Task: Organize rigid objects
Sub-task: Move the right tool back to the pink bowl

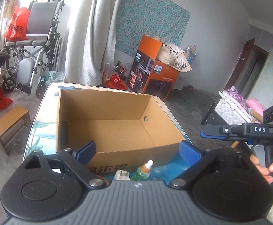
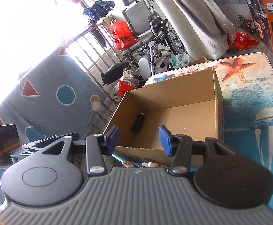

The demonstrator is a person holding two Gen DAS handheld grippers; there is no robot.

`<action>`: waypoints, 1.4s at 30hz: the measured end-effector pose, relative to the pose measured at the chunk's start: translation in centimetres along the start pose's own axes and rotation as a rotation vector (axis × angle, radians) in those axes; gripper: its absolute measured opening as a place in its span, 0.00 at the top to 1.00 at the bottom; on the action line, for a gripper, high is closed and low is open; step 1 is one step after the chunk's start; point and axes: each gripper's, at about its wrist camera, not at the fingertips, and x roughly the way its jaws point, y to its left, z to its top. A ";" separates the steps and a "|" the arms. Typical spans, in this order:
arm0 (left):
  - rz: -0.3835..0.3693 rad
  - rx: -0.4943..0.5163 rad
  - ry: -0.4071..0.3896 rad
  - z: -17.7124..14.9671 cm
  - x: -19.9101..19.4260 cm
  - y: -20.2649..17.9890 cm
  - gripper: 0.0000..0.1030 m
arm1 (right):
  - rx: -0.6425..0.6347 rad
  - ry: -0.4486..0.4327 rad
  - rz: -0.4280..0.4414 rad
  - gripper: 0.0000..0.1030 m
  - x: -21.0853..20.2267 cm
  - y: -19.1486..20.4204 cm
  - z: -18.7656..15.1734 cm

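Both our grippers stood released with nothing between their blue padded fingers: our left gripper (image 1: 138, 152) spread wide, our right gripper (image 2: 139, 140) parted less. Ahead of them sat the open brown corrugated cardboard box (image 1: 106, 127) on the glossy sea-print table (image 2: 248, 101). Inside, against one side wall, lay a dark ribbed cylindrical object (image 2: 138, 124). Just outside the near wall stood a green plastic bottle with orange collar and white tip (image 1: 143, 171) beside a white plug-shaped block (image 1: 121, 175). Beyond the table stood a grey wheelchair (image 1: 40, 43).
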 end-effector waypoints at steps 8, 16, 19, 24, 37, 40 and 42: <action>0.076 0.022 0.131 -7.4 2.1 -1.6 0.05 | 0.043 0.005 0.023 0.55 -0.3 -0.8 -11.1; 0.090 0.006 0.234 -11.4 4.7 -1.3 0.15 | 0.001 0.153 0.051 0.65 5.2 1.2 -14.9; 0.091 -0.021 0.256 -12.1 5.5 -0.8 0.27 | -0.036 0.195 0.051 0.71 7.1 2.2 -14.2; 0.090 -0.047 0.256 -12.1 6.0 0.1 0.38 | -0.097 0.259 0.048 0.73 9.6 2.9 -13.7; 0.072 -0.008 0.213 -12.2 6.6 0.3 0.57 | -0.237 0.355 0.002 0.75 13.0 4.5 -13.5; 0.064 0.013 0.197 -12.2 6.5 -0.1 0.57 | -0.244 0.371 -0.002 0.74 13.3 4.4 -13.4; 0.067 0.024 0.201 -12.2 6.8 -0.2 0.57 | -0.241 0.383 -0.005 0.74 13.6 4.2 -13.3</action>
